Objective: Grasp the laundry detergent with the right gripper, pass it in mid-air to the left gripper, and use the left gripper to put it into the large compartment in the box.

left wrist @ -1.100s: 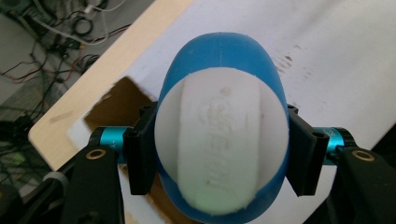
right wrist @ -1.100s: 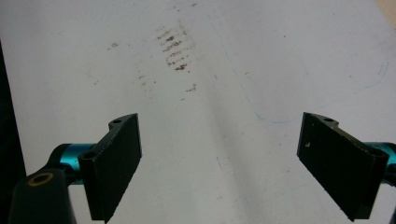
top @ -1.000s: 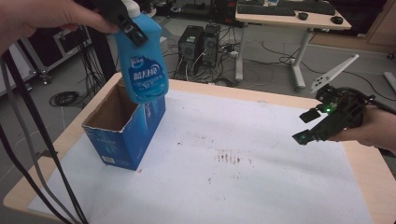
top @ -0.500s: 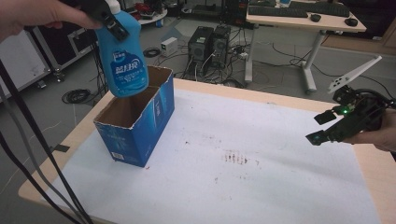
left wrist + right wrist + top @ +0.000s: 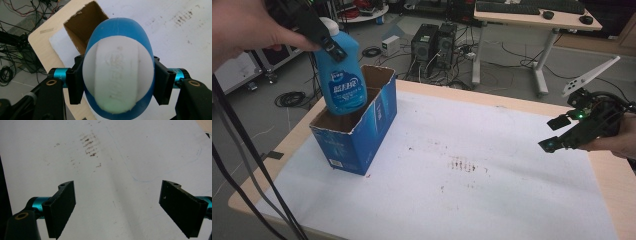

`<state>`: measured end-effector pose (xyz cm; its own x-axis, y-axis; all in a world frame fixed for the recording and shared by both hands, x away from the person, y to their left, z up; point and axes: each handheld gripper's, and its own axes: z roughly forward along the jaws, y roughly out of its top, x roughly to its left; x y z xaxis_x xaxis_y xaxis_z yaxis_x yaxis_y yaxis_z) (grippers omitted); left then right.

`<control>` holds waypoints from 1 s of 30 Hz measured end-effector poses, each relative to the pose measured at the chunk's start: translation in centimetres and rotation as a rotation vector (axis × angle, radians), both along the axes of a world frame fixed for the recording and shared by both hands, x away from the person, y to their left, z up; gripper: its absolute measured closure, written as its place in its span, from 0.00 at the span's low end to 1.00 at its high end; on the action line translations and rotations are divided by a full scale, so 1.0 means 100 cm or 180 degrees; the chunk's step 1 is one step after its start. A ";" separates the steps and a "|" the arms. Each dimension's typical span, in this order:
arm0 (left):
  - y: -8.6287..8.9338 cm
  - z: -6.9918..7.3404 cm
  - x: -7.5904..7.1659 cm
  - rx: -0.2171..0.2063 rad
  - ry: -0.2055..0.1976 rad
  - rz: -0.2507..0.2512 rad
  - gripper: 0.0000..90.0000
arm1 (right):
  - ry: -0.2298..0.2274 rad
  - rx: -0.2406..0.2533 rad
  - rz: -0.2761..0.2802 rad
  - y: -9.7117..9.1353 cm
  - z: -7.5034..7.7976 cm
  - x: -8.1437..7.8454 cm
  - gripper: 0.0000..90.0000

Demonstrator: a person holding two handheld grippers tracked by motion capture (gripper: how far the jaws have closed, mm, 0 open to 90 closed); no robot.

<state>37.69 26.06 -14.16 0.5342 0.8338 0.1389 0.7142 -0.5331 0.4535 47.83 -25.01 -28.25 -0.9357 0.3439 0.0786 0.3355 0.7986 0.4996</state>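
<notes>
High view: a blue bottle with a white cap is held near its top by the left gripper, its base dipping just inside the open top of a blue cardboard box. The box stands on the white sheet covering the bench. Far to the right of the box, the right gripper is held above the sheet, jaws spread with nothing between them.

Left gripper view: the bottle's cap end is seen clamped between the two black jaws; the box's brown inside lies beyond it.

Right gripper view: the jaws are seen wide apart over the stained sheet, holding nothing.
</notes>
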 end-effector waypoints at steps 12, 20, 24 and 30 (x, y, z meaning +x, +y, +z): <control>0.001 -0.049 0.009 0.0060 0.0170 -0.0072 0.43 | 0.0004 -0.0011 -0.0027 -0.001 0.000 -0.001 0.15; 0.000 -0.085 0.014 0.0147 0.0303 -0.0178 0.43 | 0.0026 -0.0011 -0.0042 -0.002 -0.001 -0.001 0.15; 0.001 -0.098 0.014 0.0180 0.0344 -0.0215 0.43 | 0.0024 -0.0012 -0.0035 -0.001 -0.003 0.000 0.15; 0.003 -0.111 0.015 0.0207 0.0396 -0.0237 0.43 | 0.0045 -0.0034 -0.0025 0.001 -0.004 0.000 0.15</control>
<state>39.23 26.35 -25.31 0.6107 0.7827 0.1201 0.7202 -0.6120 0.3268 47.86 -24.94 -28.60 -0.9317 0.3523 0.0882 0.3489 0.8012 0.4861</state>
